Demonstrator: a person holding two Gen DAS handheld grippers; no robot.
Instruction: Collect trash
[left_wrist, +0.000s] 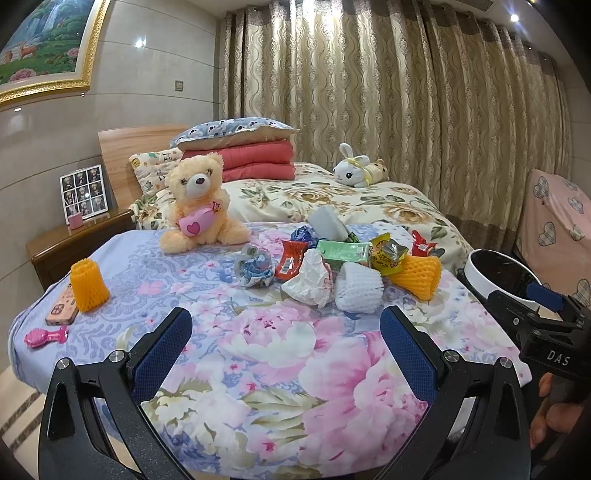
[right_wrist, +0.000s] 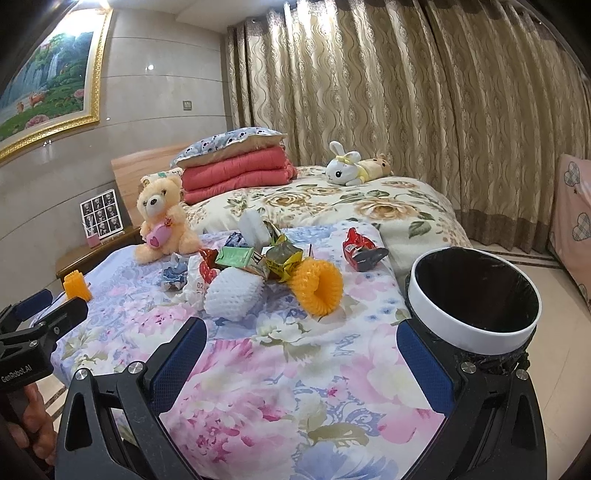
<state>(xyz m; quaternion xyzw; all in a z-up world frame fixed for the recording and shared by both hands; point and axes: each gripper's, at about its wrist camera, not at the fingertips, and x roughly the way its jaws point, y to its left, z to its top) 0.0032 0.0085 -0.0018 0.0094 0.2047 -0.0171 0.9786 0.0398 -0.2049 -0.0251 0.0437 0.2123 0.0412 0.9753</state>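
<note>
Bin (left_wrist: 476, 264) half cut off behind right hand-held gripper (right_wrist: 301, 354), marked "DAS"; left hand-held gripper (left_wrist: 286, 345) reads "GenRobot.AI". Both spread apart, empty, before trash (left_wrist: 334, 264).

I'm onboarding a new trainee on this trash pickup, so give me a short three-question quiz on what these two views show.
1. True or false: the left gripper already holds a piece of trash.
2. Where does the trash bin stand? A) on the bed among the wrappers; B) off the bed's right edge, beside the right gripper; C) on the nightstand.
3. Fill in: the orange foam net that stands apart from the pile is beside a ____ lying on the blanket.

Key: 1 false, both grippers are open and empty. 2 B. 3 phone.
</note>
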